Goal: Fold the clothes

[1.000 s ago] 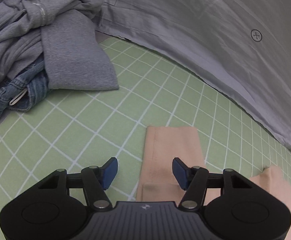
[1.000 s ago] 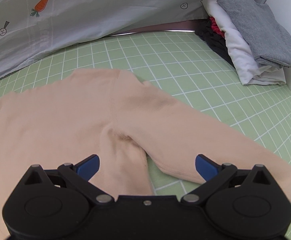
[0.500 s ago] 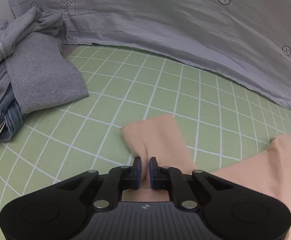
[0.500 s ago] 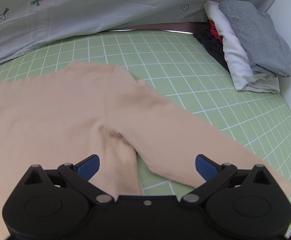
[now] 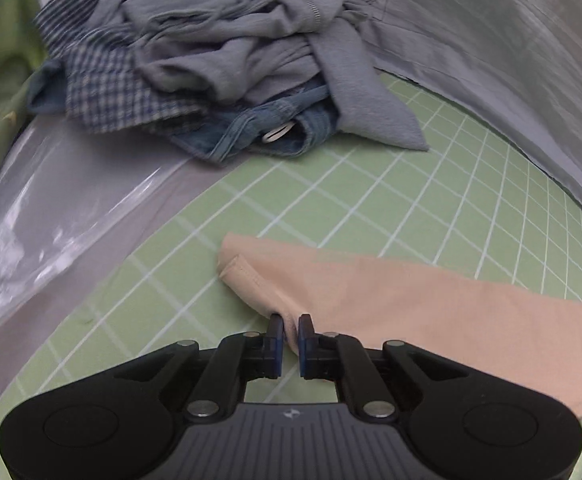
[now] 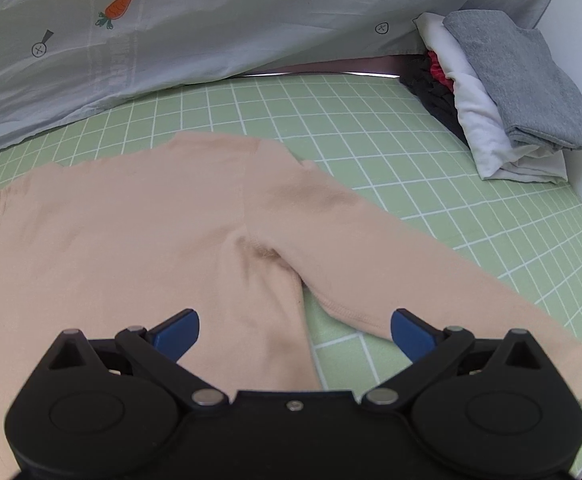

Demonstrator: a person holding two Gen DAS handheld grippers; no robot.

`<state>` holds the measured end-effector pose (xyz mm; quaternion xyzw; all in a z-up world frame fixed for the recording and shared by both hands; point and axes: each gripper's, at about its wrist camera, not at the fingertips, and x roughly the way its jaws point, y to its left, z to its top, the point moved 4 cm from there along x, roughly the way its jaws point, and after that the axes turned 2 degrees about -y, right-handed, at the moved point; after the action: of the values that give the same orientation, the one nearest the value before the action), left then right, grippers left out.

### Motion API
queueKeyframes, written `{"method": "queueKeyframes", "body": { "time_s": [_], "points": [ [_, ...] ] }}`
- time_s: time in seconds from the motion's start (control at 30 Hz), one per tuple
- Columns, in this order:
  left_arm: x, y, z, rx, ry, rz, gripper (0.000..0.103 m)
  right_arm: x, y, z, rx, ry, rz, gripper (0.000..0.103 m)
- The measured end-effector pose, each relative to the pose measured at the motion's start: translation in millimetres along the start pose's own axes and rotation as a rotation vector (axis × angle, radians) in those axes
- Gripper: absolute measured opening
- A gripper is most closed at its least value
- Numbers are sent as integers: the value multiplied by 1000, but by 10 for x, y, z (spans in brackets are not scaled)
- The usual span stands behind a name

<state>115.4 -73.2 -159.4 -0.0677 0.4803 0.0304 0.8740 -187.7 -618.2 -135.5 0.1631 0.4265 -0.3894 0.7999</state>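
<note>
Left gripper (image 5: 290, 334) is clamping down on the peach long-sleeve top (image 6: 131, 248), pinching a fold of its left sleeve (image 5: 391, 300) close to the cuff; blue pads nearly together with fabric squeezed between them. The cuff end (image 5: 237, 270) is curling over just ahead of the fingers, hem stitching showing. The sleeve is running off to the right across the green grid mat (image 5: 391, 200).

Right gripper (image 6: 294, 328) is hovering with jaws spread wide, nothing between the pads, pointing down over the armpit area of the top where the right sleeve (image 6: 411, 280) is meeting the body. The top is lying flat, spread across the mat, body to the left in the right wrist view, right sleeve angling out toward the lower right, its end near the mat's edge.

Beyond the left gripper, a messy pile of unfolded clothes (image 5: 219, 52) is sitting at the mat's far left corner: grey knit pieces on top, a blue checked shirt (image 5: 103, 84) and denim (image 5: 275, 132) underneath. Clear plastic sheet (image 5: 51, 216) is lying left of the mat.

At the far right corner, a folded stack (image 6: 499, 100) is sitting: grey on top, white under it, dark and red items behind. A pale grey sheet with carrot prints (image 6: 211, 24) is draping along the back edge of the mat.
</note>
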Motion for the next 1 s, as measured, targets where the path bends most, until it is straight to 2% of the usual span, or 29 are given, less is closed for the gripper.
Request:
{"method": "queueKeyframes", "body": {
  "time_s": [0.3,0.53,0.63,0.7,0.8,0.9,1.0],
  "points": [
    [-520,206,-919,-97,50,-63,10,-421,48,-428,-42,-12,69,103],
    [-758,263,-1313,-67,73,-64,10,-627,-5,-748,-44,-3,95,103],
    [-807,319,-1281,-63,57,-58,12,-680,-44,-879,-35,-1,101,103],
    [-839,357,-1254,-62,45,-54,30,-697,-81,-954,-24,4,98,103],
    [-868,404,-1131,-70,9,-38,49,-696,-127,-1053,3,21,96,103],
    [-826,442,-973,-78,-15,-34,50,-712,-132,-1167,13,31,93,103],
    [-714,412,-834,-62,-16,-61,50,-735,-122,-1294,15,45,86,103]
  ]
}}
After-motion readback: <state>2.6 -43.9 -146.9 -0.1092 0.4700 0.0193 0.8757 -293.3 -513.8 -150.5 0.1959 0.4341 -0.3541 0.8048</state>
